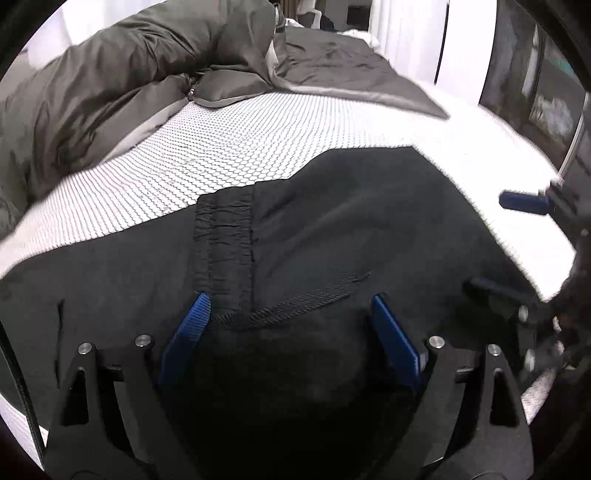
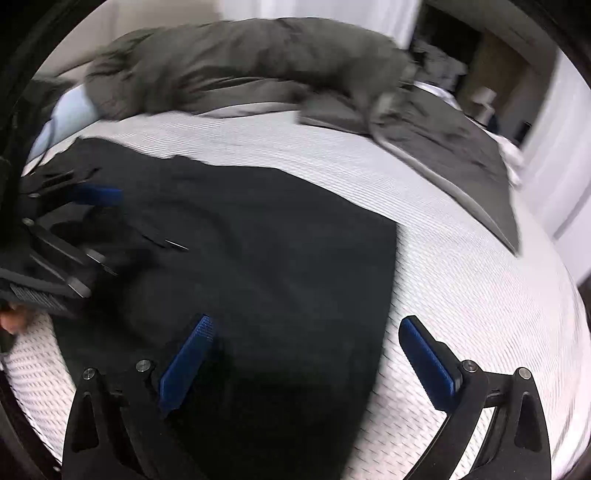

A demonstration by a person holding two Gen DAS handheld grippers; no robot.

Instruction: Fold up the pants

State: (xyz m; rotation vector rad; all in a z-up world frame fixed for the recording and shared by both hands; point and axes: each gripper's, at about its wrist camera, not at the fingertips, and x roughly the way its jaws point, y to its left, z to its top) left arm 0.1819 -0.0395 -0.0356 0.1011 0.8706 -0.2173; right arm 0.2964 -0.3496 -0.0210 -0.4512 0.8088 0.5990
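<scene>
Black pants (image 1: 332, 229) lie folded on the white mattress (image 1: 155, 173), with the elastic waistband (image 1: 225, 243) turned up in the left wrist view. My left gripper (image 1: 291, 310) is open just above the pants, its blue fingers (image 1: 188, 332) on either side of a webbing strap (image 1: 295, 302). My right gripper (image 2: 306, 336) is open over the pants' right edge (image 2: 258, 258), one finger above cloth, the other above the mattress (image 2: 461, 266). Each gripper shows at the edge of the other's view: the right one (image 1: 517, 240) and the left one (image 2: 74, 221).
A grey duvet (image 1: 129, 74) is heaped along the far side of the bed; it also shows in the right wrist view (image 2: 240, 62). White curtains (image 1: 406, 29) and dark furniture stand beyond the bed. The right wrist view is blurred.
</scene>
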